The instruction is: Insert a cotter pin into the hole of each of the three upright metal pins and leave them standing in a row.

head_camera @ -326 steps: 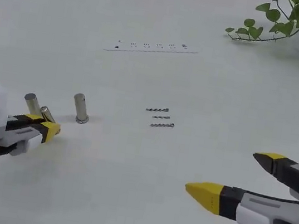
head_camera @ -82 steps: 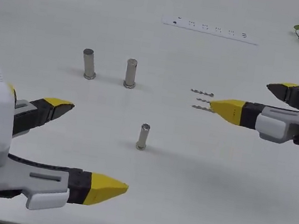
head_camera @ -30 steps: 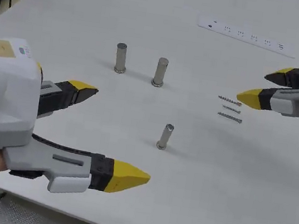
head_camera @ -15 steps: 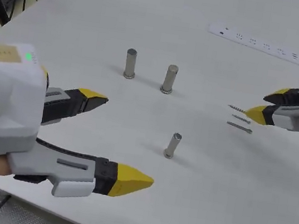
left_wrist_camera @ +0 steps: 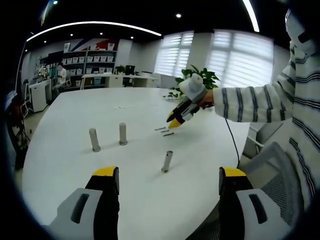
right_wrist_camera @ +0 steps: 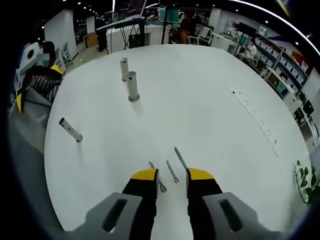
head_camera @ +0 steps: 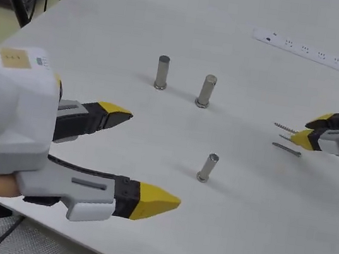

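— Why is the right gripper [head_camera: 306,130] sitting so low at the right edge of the head view?

— It is going for the 3 cotter pins [right_wrist_camera: 172,171]. They are lying loose, side by side, straight on the table [head_camera: 240,208], with nothing holding them. In the right gripper view its jaws are standing a narrow gap apart, and the middle cotter pin is pointing into that gap. I would say it is lining up a pinch. It is gripping nothing yet, and I cannot tell whether a tip is touching a cotter pin.

— And the left gripper [head_camera: 152,159]?

— It is hovering at the lower left, jaws spread wide and carrying nothing, pointing toward the metal pins [head_camera: 207,90]. I am guessing it is waiting to steady one while a cotter pin goes in.

— Where are those standing?

— 2 are standing close together in the upper middle of the head view. The 3rd pin [head_camera: 207,166] is standing alone nearer the centre, well apart and out of line. I am thinking it will want shifting to make a row.

— Anything in their holes?

— The holes are too small for me to make out.
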### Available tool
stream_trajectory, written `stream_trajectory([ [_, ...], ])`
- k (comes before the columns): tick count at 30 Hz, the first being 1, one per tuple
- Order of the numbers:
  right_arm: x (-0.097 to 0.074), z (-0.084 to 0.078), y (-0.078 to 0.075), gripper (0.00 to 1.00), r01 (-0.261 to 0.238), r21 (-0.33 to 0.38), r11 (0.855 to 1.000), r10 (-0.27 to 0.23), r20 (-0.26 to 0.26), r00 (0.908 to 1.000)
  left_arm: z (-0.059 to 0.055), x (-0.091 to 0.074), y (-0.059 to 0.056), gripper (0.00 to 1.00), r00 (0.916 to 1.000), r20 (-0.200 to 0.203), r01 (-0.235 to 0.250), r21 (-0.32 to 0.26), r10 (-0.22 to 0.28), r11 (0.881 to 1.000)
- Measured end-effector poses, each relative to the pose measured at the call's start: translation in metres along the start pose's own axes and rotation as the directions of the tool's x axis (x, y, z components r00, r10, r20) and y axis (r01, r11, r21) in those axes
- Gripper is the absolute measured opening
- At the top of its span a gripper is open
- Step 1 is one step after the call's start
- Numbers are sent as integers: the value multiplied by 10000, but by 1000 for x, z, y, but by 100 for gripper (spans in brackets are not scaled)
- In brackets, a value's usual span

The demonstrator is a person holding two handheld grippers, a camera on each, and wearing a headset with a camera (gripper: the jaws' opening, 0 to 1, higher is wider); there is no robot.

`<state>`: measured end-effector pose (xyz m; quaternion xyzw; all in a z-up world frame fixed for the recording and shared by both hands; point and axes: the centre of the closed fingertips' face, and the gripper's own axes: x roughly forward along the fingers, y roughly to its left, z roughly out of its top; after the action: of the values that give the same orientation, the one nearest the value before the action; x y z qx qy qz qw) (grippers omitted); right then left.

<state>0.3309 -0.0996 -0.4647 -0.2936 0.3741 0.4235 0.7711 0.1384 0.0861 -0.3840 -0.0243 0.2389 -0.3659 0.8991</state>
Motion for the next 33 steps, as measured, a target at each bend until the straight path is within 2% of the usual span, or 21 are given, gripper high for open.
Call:
stream_trajectory([
  [9,17,-14,-2,7,-152,-202,9997,140,-548,9984,-1,0,1,77,9999,7,-105,-115,105,9999],
  [12,23,-18,-4,5,-284,-56,9996,280,-612,9977,-3,0,2,77,9999,-4,-109,-171,109,9998],
  [19,26,-22,-1,0,-412,42,9991,414,-820,9958,-4,0,3,76,9999,-1,-121,-226,121,9997],
  [26,27,-20,-4,0,-422,59,9991,426,-826,9957,-5,1,3,73,10000,6,-22,-287,22,9996],
  [33,25,-20,-2,0,-354,52,9994,357,-722,9968,-5,4,1,72,9999,17,122,-273,-122,9996],
])
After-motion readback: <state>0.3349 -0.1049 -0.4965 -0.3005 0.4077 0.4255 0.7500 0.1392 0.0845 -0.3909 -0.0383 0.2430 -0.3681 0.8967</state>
